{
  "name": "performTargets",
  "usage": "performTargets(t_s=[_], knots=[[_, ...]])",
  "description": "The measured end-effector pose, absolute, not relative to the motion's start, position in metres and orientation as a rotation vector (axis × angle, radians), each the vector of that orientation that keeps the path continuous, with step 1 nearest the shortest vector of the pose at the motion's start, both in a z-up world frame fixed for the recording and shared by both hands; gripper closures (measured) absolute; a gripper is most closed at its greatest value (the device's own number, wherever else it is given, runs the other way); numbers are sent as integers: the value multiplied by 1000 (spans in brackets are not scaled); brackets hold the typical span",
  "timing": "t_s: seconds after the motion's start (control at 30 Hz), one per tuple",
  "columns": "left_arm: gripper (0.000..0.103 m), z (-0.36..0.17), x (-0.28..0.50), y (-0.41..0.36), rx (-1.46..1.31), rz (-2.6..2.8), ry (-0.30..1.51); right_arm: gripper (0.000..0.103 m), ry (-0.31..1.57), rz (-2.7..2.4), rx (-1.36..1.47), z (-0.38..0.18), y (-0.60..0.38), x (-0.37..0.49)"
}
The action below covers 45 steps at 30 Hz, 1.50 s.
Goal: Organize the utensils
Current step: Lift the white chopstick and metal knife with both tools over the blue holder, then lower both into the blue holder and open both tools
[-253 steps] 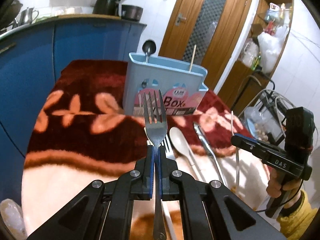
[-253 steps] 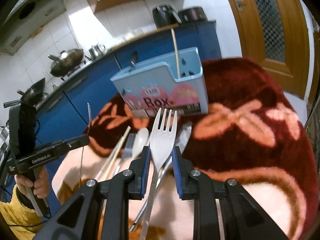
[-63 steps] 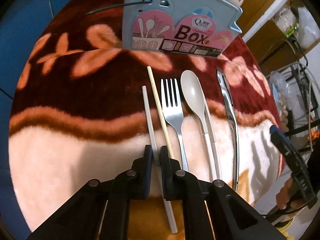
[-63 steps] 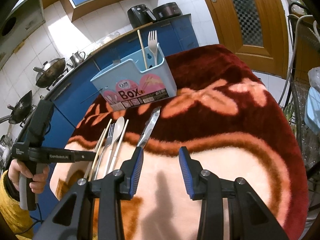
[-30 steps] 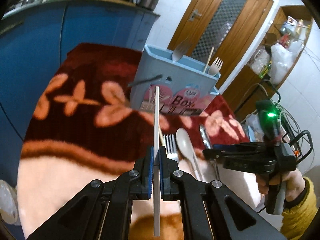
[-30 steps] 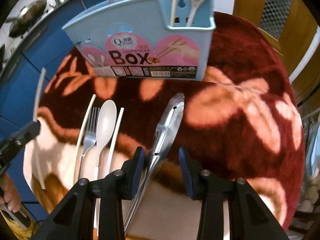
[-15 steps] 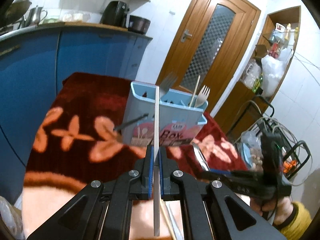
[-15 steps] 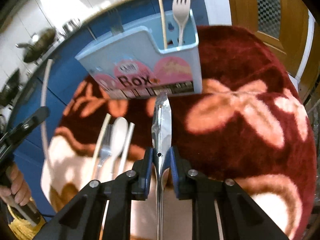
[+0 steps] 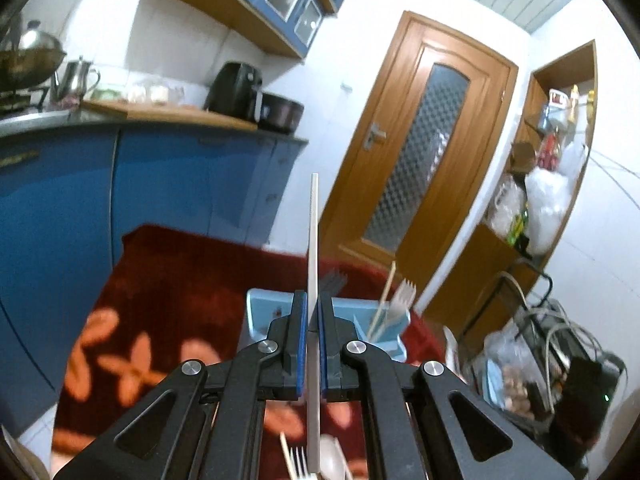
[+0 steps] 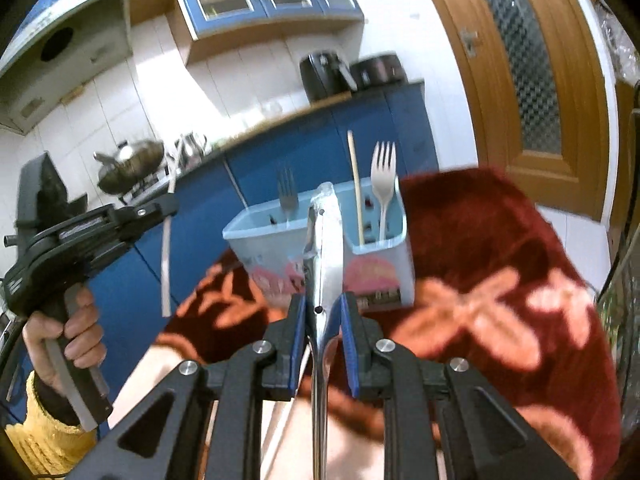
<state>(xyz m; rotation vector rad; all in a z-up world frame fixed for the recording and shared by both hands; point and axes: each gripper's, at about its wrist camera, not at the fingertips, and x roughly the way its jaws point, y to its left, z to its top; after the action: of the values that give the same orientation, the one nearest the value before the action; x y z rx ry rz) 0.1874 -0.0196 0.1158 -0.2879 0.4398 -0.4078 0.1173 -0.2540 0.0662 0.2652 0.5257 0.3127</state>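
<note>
My left gripper (image 9: 313, 312) is shut on a white chopstick (image 9: 313, 240), held upright above the table; it also shows at the left of the right wrist view (image 10: 166, 256). My right gripper (image 10: 323, 312) is shut on metal tongs (image 10: 325, 248), lifted in front of the light blue utensil box (image 10: 376, 268). The box (image 9: 264, 316) holds a wooden chopstick (image 10: 355, 184), a beige fork (image 10: 383, 176) and a metal fork (image 10: 286, 194). A fork (image 9: 299, 462) and a beige spoon (image 9: 331, 458) lie on the cloth below my left gripper.
The table wears a red cloth with orange flowers (image 10: 500, 248). Blue kitchen cabinets (image 9: 160, 184) stand behind it, a wooden door (image 9: 420, 160) at the back right. A cluttered rack (image 9: 560, 360) stands to the right of the table.
Both grippers have risen. My left gripper lifted the white chopstick from the cloth and tilted up. My right gripper shut on the tongs and raised them toward the box.
</note>
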Motion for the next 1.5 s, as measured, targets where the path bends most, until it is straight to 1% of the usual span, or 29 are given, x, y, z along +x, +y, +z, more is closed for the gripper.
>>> performTargets(t_s=[0.2,0.43,0.73,1.13,1.5], knots=[[98,132,213,-24,-291,-350,321,83,455,322,287,78,-261,126],[98,115,241,-33,-265,-258,225,83,411,308,278,82,-267,143],[98,90,259,-32,-282,-232,237,83,338,293,262,92,-268,177],[98,78,249,-46,-224,-231,188,83,133,206,177,105,-258,234],[98,69,253,-50,-223,-242,213,83,134,188,98,83,-250,248]])
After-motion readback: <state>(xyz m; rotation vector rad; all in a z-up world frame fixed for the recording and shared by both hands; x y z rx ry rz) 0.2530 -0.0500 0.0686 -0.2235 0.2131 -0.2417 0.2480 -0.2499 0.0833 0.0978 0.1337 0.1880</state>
